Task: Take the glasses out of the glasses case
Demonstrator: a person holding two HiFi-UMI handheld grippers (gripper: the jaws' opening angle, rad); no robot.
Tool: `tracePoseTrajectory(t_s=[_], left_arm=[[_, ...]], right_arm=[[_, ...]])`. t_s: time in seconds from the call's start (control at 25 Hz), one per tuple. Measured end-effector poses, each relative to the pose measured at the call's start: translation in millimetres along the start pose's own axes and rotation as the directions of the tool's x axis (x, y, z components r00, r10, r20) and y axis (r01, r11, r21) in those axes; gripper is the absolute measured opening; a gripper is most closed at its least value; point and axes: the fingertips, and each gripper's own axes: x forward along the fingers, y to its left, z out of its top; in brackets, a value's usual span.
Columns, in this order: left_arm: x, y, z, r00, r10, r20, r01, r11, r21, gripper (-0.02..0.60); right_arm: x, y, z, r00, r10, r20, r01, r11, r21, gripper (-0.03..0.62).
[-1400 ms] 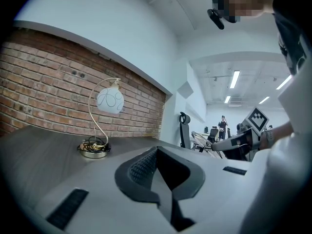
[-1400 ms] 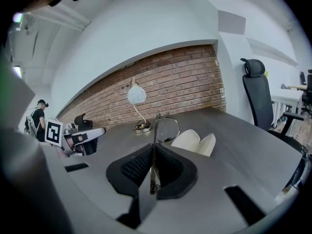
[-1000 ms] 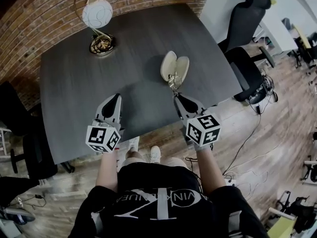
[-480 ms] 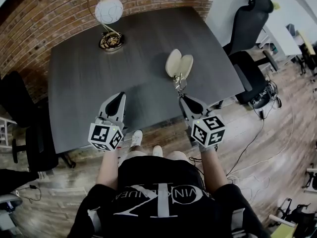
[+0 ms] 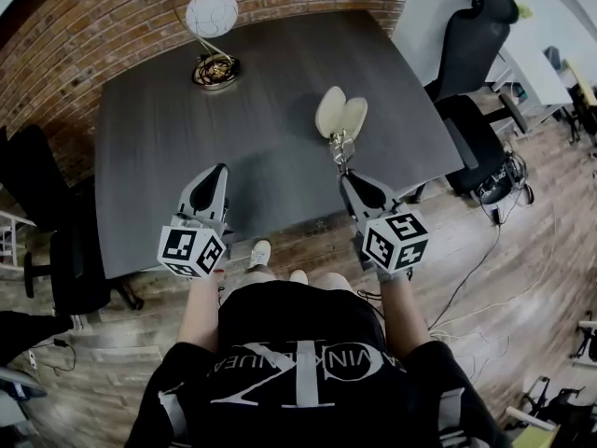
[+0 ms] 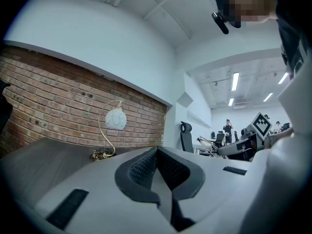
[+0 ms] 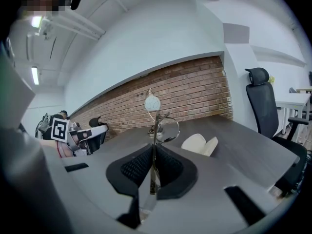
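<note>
The cream glasses case (image 5: 340,115) lies open on the dark table (image 5: 187,147), its two shells spread apart; in the right gripper view the case (image 7: 200,144) appears empty. My right gripper (image 5: 348,175) is shut on a temple of the thin metal-framed glasses (image 5: 340,147) and holds them in the air just on the near side of the case. Seen along the jaws, the glasses (image 7: 165,129) stick up from the pinched pads, lenses above the tips. My left gripper (image 5: 218,172) hovers over the table's near left part, shut with nothing in it (image 6: 157,151).
A globe lamp (image 5: 211,15) on a brass base stands at the table's far left. A brick wall runs behind the table. Black office chairs (image 5: 466,54) stand to the right and another (image 5: 37,213) to the left. The table's near edge lies under both grippers.
Both grippers have drawn slightly up and back toward the person. The glasses stayed pinched in the right gripper and sit a bit farther from the open case.
</note>
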Motion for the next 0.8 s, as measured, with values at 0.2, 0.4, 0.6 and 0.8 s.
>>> tracePoseTrajectory(t_s=[0.2, 0.4, 0.6, 0.8], left_arm=[[-1.5, 0.6, 1.2, 1.0, 0.005, 0.006, -0.005, 1.0, 0.009, 0.015], [-1.6, 2.9, 1.1, 1.0, 0.009, 0.012, -0.009, 1.0, 0.015, 0.015], [-1.3, 3.6, 0.8, 1.0, 0.01, 0.011, -0.01, 1.0, 0.018, 0.015], [1.0, 3.6, 0.6, 1.0, 0.006, 0.008, -0.006, 1.0, 0.019, 0.015]], right_arm=[[-0.8, 2.3, 1.5, 1.0, 0.005, 0.004, -0.005, 1.0, -0.001, 0.035], [-0.1, 2.9, 3.9, 1.0, 0.007, 0.013, -0.006, 1.0, -0.003, 0.035], [-0.3, 2.8, 5.4, 1.0, 0.007, 0.02, -0.007, 1.0, 0.001, 0.035], [-0.5, 1.3, 7.1, 1.0, 0.003, 0.025, -0.004, 1.0, 0.005, 0.035]])
